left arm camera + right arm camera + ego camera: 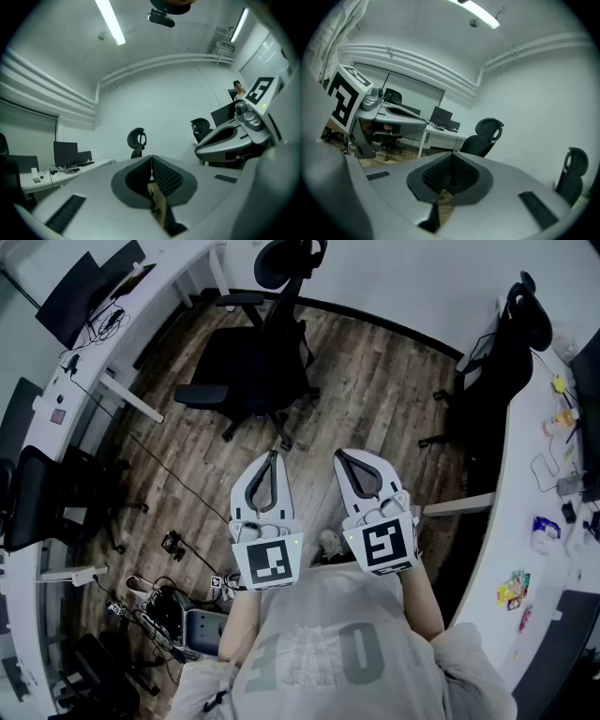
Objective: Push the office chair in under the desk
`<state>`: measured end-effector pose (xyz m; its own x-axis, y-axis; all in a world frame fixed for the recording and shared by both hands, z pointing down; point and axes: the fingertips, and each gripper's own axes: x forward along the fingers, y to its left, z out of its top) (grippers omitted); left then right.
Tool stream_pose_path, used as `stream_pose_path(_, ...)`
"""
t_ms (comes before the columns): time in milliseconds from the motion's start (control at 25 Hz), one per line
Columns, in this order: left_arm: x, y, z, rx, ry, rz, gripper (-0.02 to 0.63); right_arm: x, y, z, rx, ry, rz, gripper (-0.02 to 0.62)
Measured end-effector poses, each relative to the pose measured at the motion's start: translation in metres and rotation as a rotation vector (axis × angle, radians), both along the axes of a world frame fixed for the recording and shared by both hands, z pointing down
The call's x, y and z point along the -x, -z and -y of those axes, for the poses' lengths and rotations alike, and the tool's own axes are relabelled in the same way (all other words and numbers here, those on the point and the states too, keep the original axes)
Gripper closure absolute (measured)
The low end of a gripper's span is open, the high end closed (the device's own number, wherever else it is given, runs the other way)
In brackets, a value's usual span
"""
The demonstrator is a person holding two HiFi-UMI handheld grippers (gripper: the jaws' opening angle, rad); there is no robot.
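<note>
- The left gripper [273, 457] and right gripper [343, 457] are held side by side, fingers pressed together on nothing.
- The office chair [251, 362] is seen ahead on the floor [375, 371], near the table [173, 273].

Grey lettered T-shirt [328, 648]; pale-grey left claw [273, 456] and right claw [341, 457] (black-and-white marker cubes [272, 562]).

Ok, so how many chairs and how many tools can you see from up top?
Chairs: 3 (middle chair, right chair, left chair)
Tools: 2 (left tool, right tool)
Total: 5
The dark shape at the bottom left is too unclear to count.
</note>
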<state>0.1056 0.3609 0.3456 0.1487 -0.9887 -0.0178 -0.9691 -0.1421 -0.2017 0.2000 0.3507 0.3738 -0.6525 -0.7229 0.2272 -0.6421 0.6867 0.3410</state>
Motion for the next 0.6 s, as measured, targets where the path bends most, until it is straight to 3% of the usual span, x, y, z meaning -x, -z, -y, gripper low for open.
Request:
stream_pose_path(440, -0.012, -0.001, 0.017, 0.004, -0.003, 0.015, 0.589, -0.011, 0.002, 0.018, 0.007, 0.015, 0.058, 0.575)
stream_pose_path(600, -0.014, -0.004, 0.027, 0.009, 0.004, 0.013, 0.589, -0.019, 0.008, 0.030, 0.023, -0.006, 0.163, 0.575)
